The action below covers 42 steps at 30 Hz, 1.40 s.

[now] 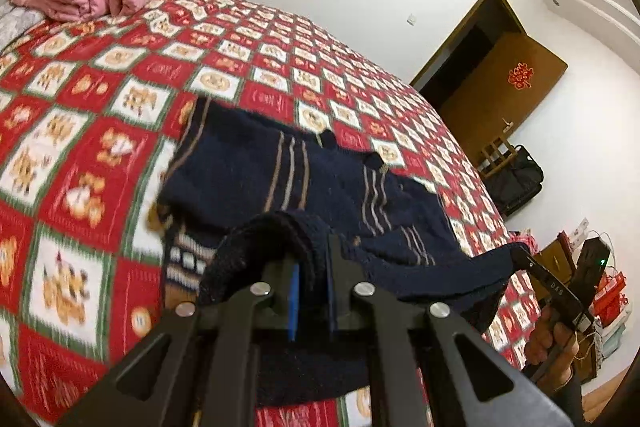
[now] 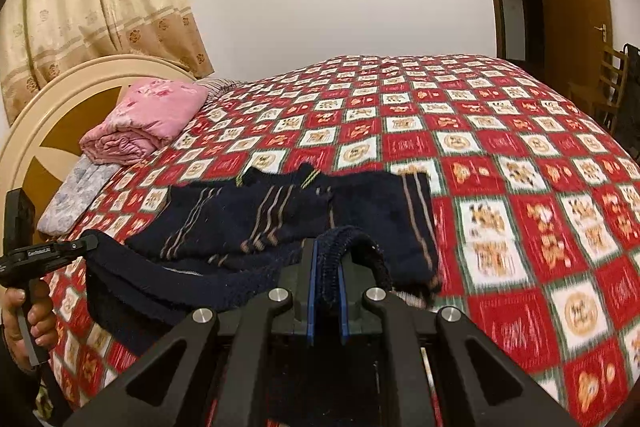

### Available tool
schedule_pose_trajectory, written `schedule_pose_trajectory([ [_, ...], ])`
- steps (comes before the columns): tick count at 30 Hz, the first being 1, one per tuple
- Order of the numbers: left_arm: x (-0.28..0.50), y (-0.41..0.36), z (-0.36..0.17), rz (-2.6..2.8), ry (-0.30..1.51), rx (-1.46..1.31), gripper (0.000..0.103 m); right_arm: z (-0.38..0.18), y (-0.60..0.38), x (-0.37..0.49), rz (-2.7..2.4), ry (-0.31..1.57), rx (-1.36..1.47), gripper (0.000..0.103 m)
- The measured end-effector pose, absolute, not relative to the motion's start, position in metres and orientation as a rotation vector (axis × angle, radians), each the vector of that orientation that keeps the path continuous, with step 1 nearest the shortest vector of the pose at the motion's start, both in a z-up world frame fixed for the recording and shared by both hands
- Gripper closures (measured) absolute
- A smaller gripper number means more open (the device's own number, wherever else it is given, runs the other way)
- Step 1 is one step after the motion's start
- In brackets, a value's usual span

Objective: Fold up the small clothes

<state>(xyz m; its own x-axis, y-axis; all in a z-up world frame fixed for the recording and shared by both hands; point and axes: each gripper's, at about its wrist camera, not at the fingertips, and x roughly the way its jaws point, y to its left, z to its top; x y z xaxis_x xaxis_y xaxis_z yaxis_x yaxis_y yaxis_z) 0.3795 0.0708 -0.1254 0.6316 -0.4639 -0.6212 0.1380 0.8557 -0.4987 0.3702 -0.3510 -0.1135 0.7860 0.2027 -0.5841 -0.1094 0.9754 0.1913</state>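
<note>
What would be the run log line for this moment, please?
left gripper: shut on sweater hem | right gripper: shut on sweater hem | navy striped sweater: hem lifted, rest on bedspread

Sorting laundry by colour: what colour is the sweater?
Navy sweater with tan stripes, clearest in the right wrist view.

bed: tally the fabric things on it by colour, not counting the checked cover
navy: 1, striped knit sweater, hem pinched by left tongs and right tongs
pink: 1, folded quilt near the headboard
grey-white: 1, floral pillow beside the quilt
total: 3
</note>
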Motion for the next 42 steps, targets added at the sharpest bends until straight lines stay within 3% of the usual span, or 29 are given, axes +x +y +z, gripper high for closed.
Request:
schedule_pose_trajectory([
  [7, 0.433, 0.073, -0.129, -0.342, 0.842, -0.462, 0.092, -0.112, -0.352, 0.435, 0.148, 0.679, 0.149, 0.095],
  [29, 0.543, 0.069, -0.185, -0.248, 0.983, -0.485, 0.092, -0.182, -0.350, 0.575, 0.062, 0.842, 0.129, 0.095],
  [33, 0.549, 0.074, -0.191, -0.221, 0.997, -0.520, 0.085, -0.199, -0.356, 0.601, 0.063, 0.932, 0.166, 0.095],
  [36, 0.548, 0.082, -0.190, -0.194, 0.992, -0.528, 0.078, -0.199, -0.362, 0.604, 0.054, 0.921, 0.197, 0.091],
  [39, 0.539, 0.089, -0.176, -0.212, 0.958, -0.517, 0.063, -0.197, -0.361, 0.599, 0.018, 0.904, 0.151, 0.062],
  [40, 0.535, 0.091, -0.172, -0.211, 0.937, -0.511, 0.060, -0.195, -0.361, 0.597, -0.007, 0.893, 0.122, 0.046],
  [42, 0.526, 0.091, -0.166, -0.206, 0.914, -0.485, 0.050, -0.190, -0.367, 0.591, -0.025, 0.862, 0.125, 0.045],
])
